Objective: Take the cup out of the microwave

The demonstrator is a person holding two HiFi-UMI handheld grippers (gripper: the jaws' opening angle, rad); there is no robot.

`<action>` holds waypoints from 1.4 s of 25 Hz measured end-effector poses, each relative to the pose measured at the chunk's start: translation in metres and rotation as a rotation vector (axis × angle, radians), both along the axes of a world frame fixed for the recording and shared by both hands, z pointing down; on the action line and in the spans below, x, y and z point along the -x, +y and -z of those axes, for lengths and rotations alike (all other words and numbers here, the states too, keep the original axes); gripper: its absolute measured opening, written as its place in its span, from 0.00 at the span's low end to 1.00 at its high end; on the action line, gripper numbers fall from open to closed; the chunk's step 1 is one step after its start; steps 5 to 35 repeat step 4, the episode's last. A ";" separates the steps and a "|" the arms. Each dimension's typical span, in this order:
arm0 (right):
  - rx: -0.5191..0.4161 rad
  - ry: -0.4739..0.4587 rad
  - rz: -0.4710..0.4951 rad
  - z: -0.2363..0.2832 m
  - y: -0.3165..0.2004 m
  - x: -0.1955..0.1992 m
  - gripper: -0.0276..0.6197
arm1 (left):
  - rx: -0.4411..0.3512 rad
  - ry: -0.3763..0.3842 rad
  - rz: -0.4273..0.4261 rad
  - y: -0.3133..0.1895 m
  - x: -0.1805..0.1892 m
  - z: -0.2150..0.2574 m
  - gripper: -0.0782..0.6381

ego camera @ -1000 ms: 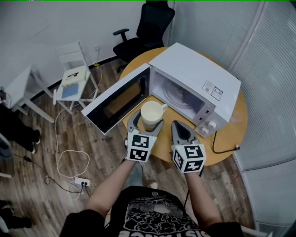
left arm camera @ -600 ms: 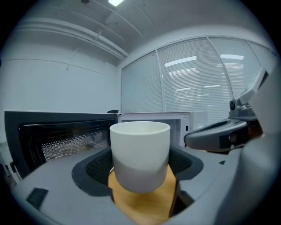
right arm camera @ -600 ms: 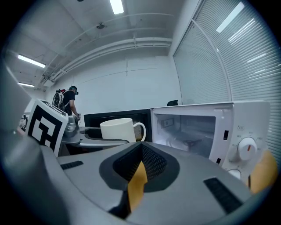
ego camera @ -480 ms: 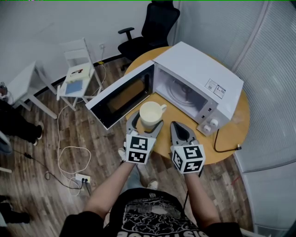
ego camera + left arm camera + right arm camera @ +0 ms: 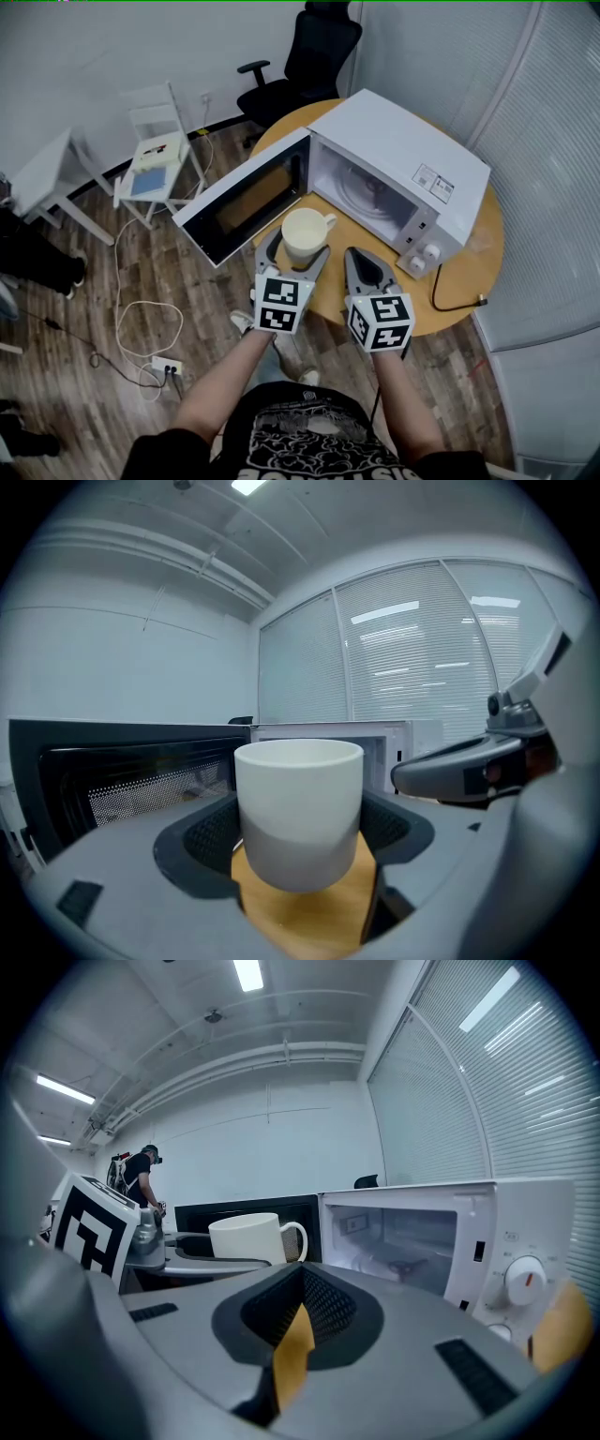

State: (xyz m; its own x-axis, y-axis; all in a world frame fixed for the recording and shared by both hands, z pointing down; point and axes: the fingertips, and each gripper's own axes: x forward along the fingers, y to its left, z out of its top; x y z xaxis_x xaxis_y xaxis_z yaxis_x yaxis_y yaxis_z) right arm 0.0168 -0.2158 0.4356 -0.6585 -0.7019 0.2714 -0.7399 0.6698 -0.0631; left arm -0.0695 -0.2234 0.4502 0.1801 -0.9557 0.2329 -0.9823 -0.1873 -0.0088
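Cup (image 5: 304, 231) pinched between left gripper (image 5: 296, 251) jaws; right gripper (image 5: 356, 259) jaws pressed together.

right gripper (image 5: 300, 1283) fingers together and empty, cup (image 5: 246, 1238) beside open microwave (image 5: 473, 1241)

Cream cup (image 5: 307, 232); white microwave (image 5: 403, 155) (door (image 5: 242, 199) black-framed); table (image 5: 466, 270) honey-orange; floor (image 5: 84, 375) brown woodgrain.

Your left gripper (image 5: 298, 247) reaches forward, tipped slightly down, its jaws spread wide and pressing on both sides of the cup (image 5: 304, 228). Your right gripper (image 5: 356, 255) sits just beside it, parallel and tilted down much the same, its jaws closed together on nothing. Your left forearm (image 5: 223, 375) and right forearm (image 5: 405, 398) extend bare ahead of your chest.
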 end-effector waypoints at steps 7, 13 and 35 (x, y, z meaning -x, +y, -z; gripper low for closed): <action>-0.001 0.001 -0.003 0.001 -0.002 0.001 0.07 | -0.002 0.006 -0.003 -0.002 0.001 0.001 0.67; -0.001 0.001 -0.003 0.001 -0.002 0.001 0.07 | -0.002 0.006 -0.003 -0.002 0.001 0.001 0.67; -0.001 0.001 -0.003 0.001 -0.002 0.001 0.07 | -0.002 0.006 -0.003 -0.002 0.001 0.001 0.67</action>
